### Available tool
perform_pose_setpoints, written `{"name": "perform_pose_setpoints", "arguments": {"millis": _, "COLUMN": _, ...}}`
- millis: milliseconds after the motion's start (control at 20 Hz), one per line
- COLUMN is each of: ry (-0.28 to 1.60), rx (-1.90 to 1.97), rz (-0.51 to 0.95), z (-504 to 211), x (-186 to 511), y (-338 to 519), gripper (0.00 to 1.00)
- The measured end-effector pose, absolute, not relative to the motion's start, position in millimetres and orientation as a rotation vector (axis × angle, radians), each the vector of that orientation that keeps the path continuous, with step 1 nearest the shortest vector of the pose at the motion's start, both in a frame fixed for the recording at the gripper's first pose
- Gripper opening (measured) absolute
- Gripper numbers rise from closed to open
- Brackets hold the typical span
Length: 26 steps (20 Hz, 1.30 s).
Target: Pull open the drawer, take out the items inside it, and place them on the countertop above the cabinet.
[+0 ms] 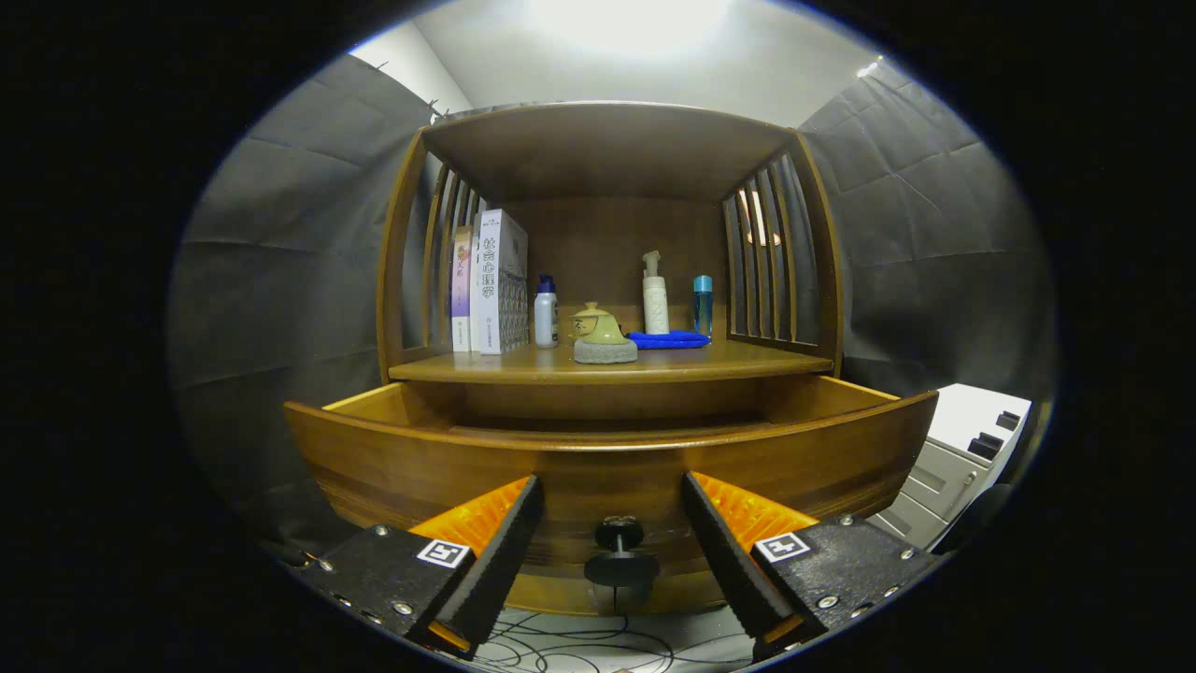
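Between the fingers: drawer knob [619, 535], untouched
Claw [612, 533]: spread wide, holding nothing
Drawer [607, 458]: pulled out, front straight ahead
Contents: hidden behind front
Counter [607, 363]: above, beyond drawer

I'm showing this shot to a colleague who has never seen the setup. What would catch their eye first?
First, the pulled-out wooden drawer, its curved front just ahead of the open claw, with the dark knob between the fingers, untouched. Next, the countertop above it, carrying books, bottles, a blue cloth and a small yellow teapot on a stone coaster.
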<state>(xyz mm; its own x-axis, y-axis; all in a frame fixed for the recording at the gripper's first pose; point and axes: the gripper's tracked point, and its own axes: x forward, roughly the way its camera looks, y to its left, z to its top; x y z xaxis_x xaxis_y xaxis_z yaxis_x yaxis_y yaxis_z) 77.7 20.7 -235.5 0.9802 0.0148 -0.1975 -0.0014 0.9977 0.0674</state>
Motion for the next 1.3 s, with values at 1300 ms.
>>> {"name": "perform_pose_setpoints", "arguments": {"millis": 1300, "ry": 0.285, "rx": 0.025, "rz": 0.075, "z": -233.9, "x": 198.3, "y": 34.0, "gripper": 0.96}}
